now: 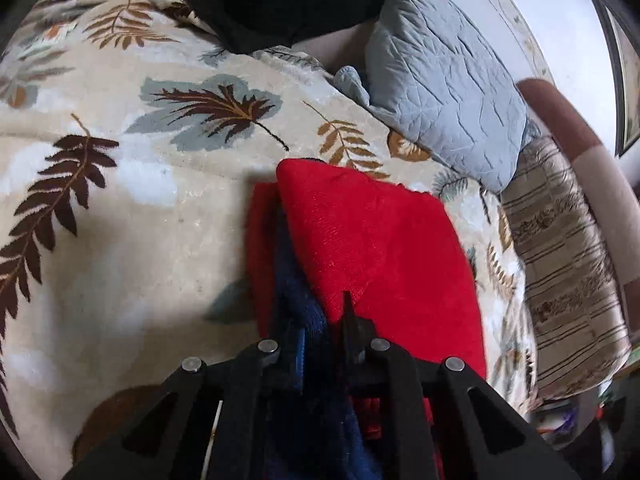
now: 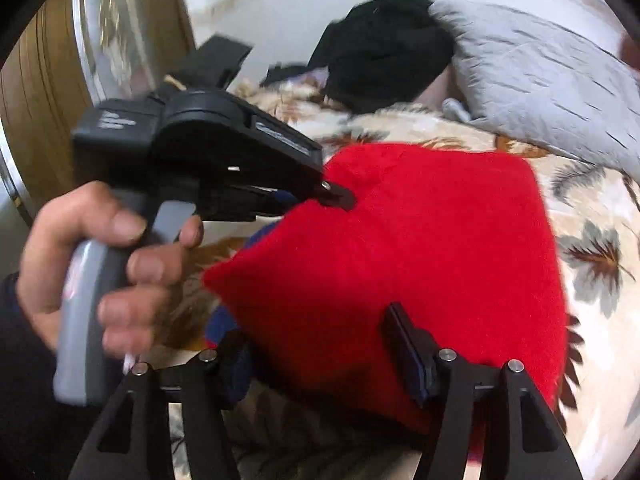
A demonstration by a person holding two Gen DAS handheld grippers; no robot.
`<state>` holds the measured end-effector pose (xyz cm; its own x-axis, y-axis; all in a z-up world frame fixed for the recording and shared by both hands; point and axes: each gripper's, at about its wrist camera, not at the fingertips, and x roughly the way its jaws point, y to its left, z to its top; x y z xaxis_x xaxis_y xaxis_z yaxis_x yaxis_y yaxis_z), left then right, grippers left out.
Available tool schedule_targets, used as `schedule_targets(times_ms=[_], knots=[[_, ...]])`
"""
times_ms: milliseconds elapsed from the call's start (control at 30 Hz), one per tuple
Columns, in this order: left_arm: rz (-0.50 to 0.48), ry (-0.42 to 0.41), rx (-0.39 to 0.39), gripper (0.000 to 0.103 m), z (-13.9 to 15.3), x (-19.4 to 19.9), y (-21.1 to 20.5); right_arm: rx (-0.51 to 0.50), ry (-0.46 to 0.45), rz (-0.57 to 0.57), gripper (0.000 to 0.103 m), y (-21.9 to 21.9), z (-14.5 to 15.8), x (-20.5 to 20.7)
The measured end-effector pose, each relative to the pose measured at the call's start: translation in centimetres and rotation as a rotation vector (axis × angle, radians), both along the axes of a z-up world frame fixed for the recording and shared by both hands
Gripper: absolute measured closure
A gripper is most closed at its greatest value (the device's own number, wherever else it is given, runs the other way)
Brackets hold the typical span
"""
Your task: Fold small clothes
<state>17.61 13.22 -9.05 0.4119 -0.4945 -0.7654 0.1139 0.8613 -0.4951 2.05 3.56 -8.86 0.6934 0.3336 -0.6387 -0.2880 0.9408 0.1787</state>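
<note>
so the red garment (image 2: 420, 248) with its navy trim is lying folded over on the leaf-print blanket (image 1: 120, 208), the left gripper (image 1: 316, 312) is pinched tight on its edge, and the right gripper (image 2: 320, 344) sits with jaws spread wide, gripping nothing.

- Bright, soft daylight in both views; source itself not in view.
- Left wrist view: pale wash over the leaf-print blanket (image 1: 132, 216) at left, detail thinned there.
- Dull shadow patch on the blanket just left of the red garment (image 1: 380, 248).
- Red saturated, knit texture mostly lost in the right wrist view.
- Black clothing (image 1: 288, 0) near top crushed to flat black, no folds readable.
- Strong fisheye bending; dark vignette at all corners.
- Right wrist view: motion smear on the hand (image 2: 92, 264), the grey pillow (image 2: 552, 80) and the background.
- Left wrist view sharper, mild softness toward the rim.
</note>
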Motion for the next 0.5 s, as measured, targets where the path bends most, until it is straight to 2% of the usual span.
schedule_targets(times_ms=[100, 167, 233, 300, 400, 500], knots=[[0.015, 0.032, -0.045, 0.088, -0.9, 0.0, 1.2, 0.095, -0.002, -0.056, 0.033, -2.6, 1.3, -1.4], [0.028, 0.029, -0.067, 0.088, -0.4, -0.1, 1.9, 0.141, -0.010, -0.098, 0.032, -4.6, 2.1, -2.4], [0.024, 0.010, -0.051, 0.088, 0.1, -0.5, 1.9, 0.171, -0.016, -0.136, 0.029, -6.6, 2.5, -3.7], [0.012, 0.032, -0.017, 0.087, -0.8, -0.3, 1.2, 0.176, -0.025, -0.179, 0.027, -8.4, 2.7, -4.8], [0.047, 0.067, -0.048, 0.084, -0.4, -0.9, 2.4, 0.191, -0.004, -0.230, 0.027, -10.6, 2.1, -5.2], [0.084, 0.050, 0.017, 0.083, 1.4, -2.5, 2.9, 0.227, 0.036, -0.257, 0.027, -12.4, 1.6, -5.5]])
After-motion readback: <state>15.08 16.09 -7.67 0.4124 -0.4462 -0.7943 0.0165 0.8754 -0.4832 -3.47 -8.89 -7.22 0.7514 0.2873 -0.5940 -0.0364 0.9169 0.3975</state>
